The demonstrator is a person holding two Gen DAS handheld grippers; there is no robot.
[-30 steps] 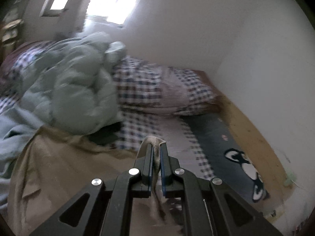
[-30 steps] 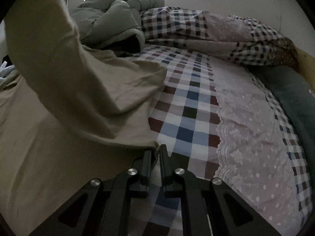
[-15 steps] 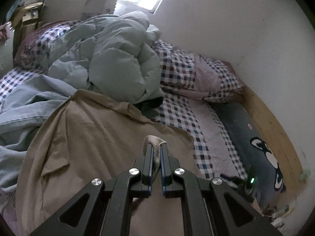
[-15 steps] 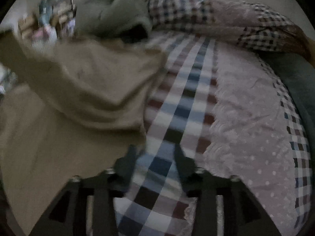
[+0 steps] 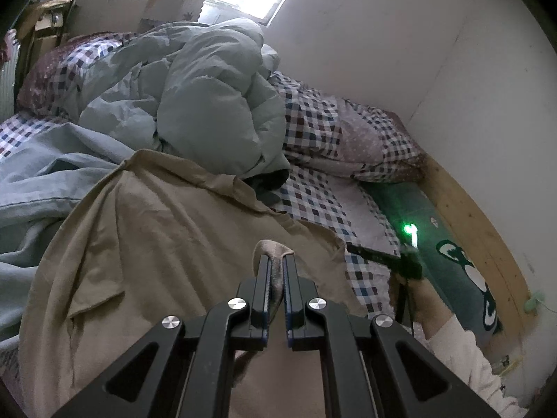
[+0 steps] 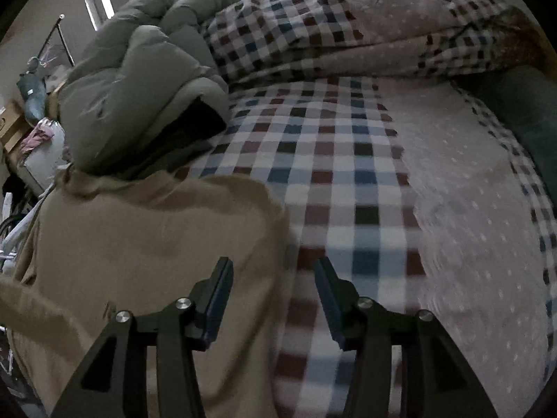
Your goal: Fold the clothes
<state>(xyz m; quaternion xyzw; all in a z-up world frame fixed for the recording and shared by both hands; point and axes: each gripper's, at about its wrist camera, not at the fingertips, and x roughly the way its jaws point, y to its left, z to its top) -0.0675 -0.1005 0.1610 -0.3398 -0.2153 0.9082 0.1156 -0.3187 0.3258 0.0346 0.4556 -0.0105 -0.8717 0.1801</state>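
The left gripper (image 5: 275,271) is clamped on a bunched edge of the tan cotton garment (image 5: 167,244), which lies spread across the near left of the checked bedsheet (image 6: 334,181). The right gripper (image 6: 273,299), jaws apart and empty, hovers over the garment's right edge. To fold cleanly, I'd carry the pinched edge across low and keep the cloth taut.

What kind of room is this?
Most likely a bedroom. A bed with a checked sheet fills the view, a puffy green quilt is heaped on it, and a checked pillow lies by the wall.
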